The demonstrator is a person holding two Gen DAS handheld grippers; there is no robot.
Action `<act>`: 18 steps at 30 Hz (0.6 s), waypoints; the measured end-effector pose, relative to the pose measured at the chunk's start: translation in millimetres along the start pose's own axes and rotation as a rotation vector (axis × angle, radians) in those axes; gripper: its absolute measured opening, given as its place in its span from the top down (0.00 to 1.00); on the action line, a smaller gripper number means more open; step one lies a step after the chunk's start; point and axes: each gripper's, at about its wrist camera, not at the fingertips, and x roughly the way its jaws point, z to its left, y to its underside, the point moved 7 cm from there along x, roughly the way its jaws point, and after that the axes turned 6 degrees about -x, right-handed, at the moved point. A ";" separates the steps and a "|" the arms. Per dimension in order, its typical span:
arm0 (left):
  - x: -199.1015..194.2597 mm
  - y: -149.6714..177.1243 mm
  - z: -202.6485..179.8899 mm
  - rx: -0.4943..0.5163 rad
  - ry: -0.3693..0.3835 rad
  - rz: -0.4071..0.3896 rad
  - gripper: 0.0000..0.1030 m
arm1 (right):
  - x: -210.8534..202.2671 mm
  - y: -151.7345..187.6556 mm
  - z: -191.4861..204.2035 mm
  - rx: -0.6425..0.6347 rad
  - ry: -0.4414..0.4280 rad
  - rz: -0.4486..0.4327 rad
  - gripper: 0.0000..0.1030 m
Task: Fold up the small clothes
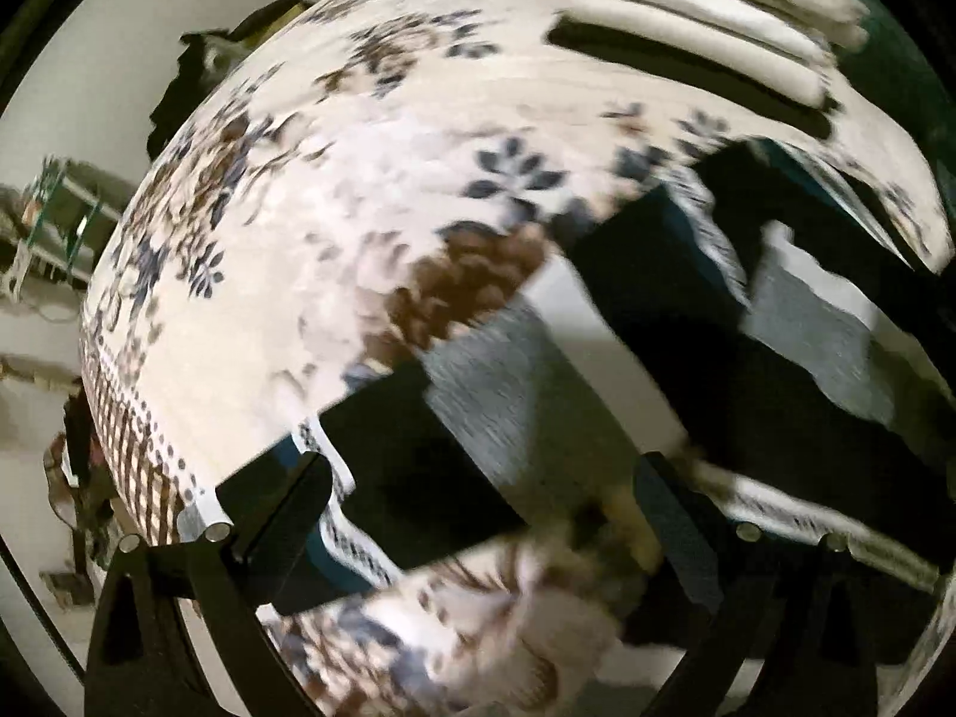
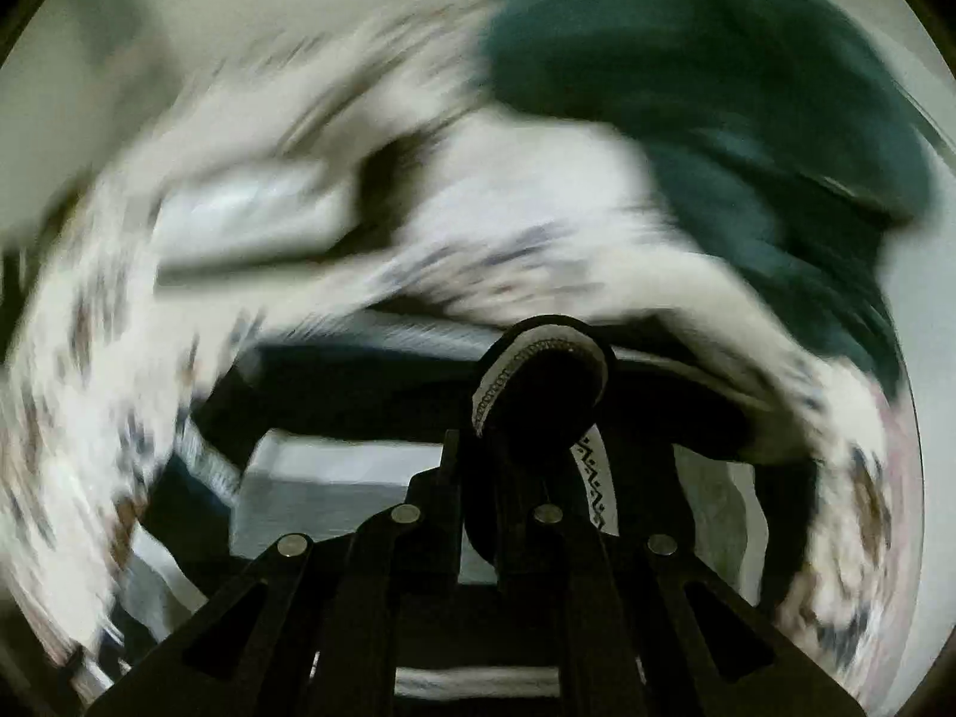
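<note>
The right claw, at the bottom middle of its view, is pressed together on a bunched fold of a dark garment with a white patterned trim, which loops up over the fingertips. The hold looks narrow and sits near the cloth's edge, so a quick pull could slide the trim out from between the pads. Everything beyond it is smeared by motion: a flowered bedsheet down the left side and a dark green heap at the upper right, which the trailing cloth could drag into.

The left claw, along the bottom of its view, stands spread with nothing between its fingers. Just above it lie the dark garment and grey and white patches of cloth, on the flowered bedsheet. Closing blindly here risks catching sheet along with garment, or two layers at once, which would spoil the fold. A folded white stack at the upper right sits well apart.
</note>
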 end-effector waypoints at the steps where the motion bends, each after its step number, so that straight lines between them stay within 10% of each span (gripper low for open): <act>1: 6.3 -4.7 5.4 -0.012 -0.002 0.000 0.00 | 18.0 -4.4 28.1 -0.063 0.023 0.015 0.93; 10: 41.5 -19.1 38.2 -0.069 0.029 0.031 0.00 | 66.8 26.4 91.0 -0.169 0.043 0.112 0.88; 15: 29.0 -2.3 74.1 -0.125 0.059 0.073 0.00 | 27.9 63.3 21.1 0.063 -0.268 0.146 0.19; 18: 19.2 33.2 113.4 -0.203 0.082 0.134 0.00 | 2.6 96.4 -30.6 0.142 -0.203 0.153 0.14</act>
